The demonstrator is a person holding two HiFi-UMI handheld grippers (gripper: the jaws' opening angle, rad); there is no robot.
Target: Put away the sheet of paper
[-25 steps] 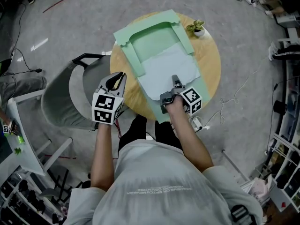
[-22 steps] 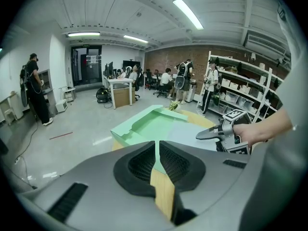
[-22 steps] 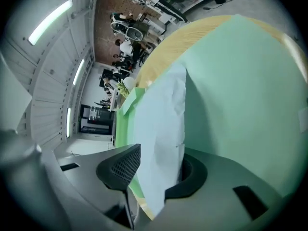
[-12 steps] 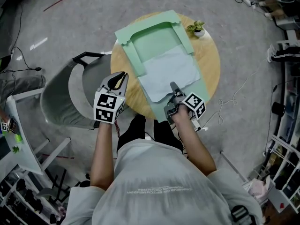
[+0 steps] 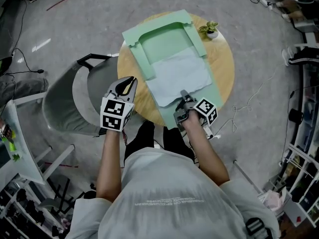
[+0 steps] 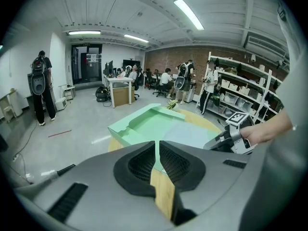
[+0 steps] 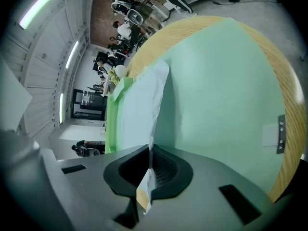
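Observation:
A pale sheet of paper (image 5: 177,76) lies on an open green folder (image 5: 164,41) on a round wooden table (image 5: 222,63). My right gripper (image 5: 183,96) is at the sheet's near edge. Its jaws have just closed, and they are now shut on that edge, which stands up between the pads (image 7: 150,162). The rest of the sheet (image 7: 139,105) runs away over the folder (image 7: 216,90). My left gripper (image 5: 127,81) hovers at the table's left rim, shut with nothing in it (image 6: 157,150). From there the folder (image 6: 154,121) and the right gripper (image 6: 219,142) show ahead.
A small potted plant (image 5: 209,30) stands at the table's far right edge. A grey chair (image 5: 70,103) sits left of the table, beside my left gripper. Cables lie on the floor, and shelves stand at the right. Several people stand far off in the room.
My right gripper has drawn back along the sheet toward the near edge and now grips it, with the edge raised. The left gripper has stayed put.

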